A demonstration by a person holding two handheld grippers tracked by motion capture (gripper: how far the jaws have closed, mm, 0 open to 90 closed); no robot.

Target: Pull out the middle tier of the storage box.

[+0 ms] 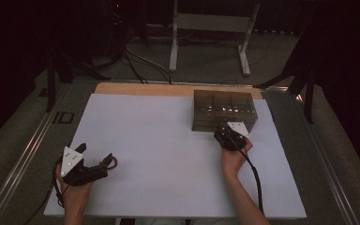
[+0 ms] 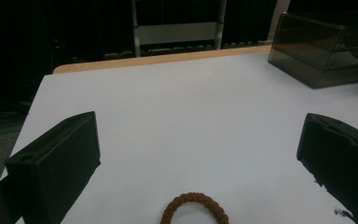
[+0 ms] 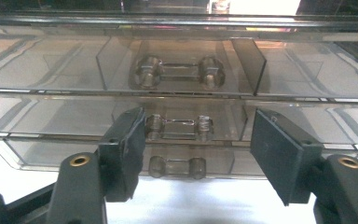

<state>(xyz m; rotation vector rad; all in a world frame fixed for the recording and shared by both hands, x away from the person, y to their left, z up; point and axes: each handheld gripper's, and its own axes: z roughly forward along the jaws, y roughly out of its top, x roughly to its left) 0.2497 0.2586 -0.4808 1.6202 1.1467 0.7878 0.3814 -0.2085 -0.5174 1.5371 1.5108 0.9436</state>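
Reaching the smoky drawer box (image 3: 177, 74), the right gripper (image 3: 193, 140) straddles its middle drawer handle (image 3: 179, 127), jaws unclenched, untouching; closing off-centre could slip off. Left gripper (image 2: 191, 158) rests released around a brown bracelet (image 2: 195, 210)

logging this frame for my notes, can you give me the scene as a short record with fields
surface: white sheet on a table
drawer box: smoked clear drawer box, far right, three drawers stacked
middle handle: middle drawer handle, lies between the right fingers, not yet pressed
right gripper: right gripper, open, at the box front
left gripper: left gripper, open, near left
bracelet: brown braided bracelet, on the sheet between the left fingers, untouched
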